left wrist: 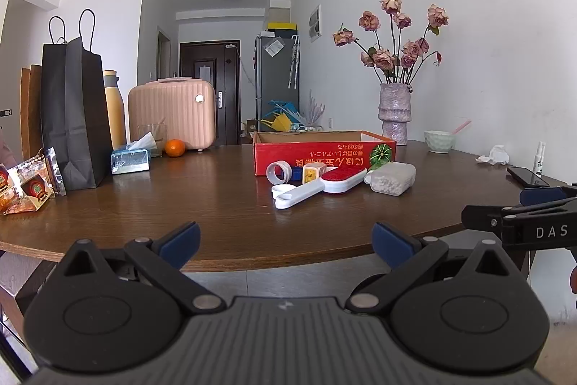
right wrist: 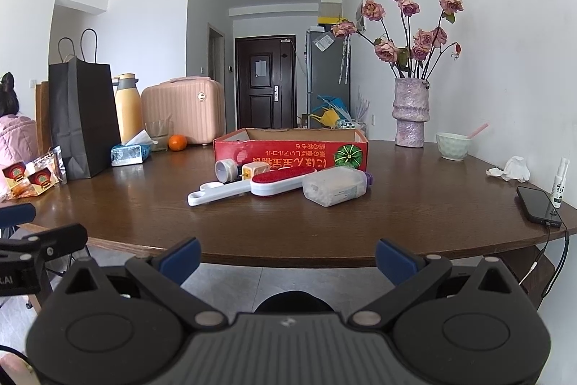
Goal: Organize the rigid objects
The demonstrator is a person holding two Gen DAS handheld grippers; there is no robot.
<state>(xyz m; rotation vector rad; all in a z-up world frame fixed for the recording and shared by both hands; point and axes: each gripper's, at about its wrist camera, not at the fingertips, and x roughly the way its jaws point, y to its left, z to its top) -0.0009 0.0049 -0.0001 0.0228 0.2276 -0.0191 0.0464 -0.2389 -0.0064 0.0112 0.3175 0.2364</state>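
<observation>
Both grippers hover off the near edge of the dark wooden worktop [right wrist: 360, 222], nothing grasped. Left gripper [left wrist: 285, 240]: jaws wide. Right gripper [right wrist: 286, 257]: jaws wide. Loose items cluster just before the open red cardboard box [right wrist: 288, 150], the likely bin: white-and-red lint brush [right wrist: 277, 181], clear plastic pellet container [right wrist: 333, 186], white roll [right wrist: 225, 168], small yellow-faced cube [right wrist: 250, 171]. Sorting not yet begun.

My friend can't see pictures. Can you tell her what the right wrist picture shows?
An open claw hangs at the near edge of a brown table, holding nothing. Mid-table, a red cardboard box sits behind a white-and-red brush, a clear container and small items. A vase of pink roses stands far right.
</observation>
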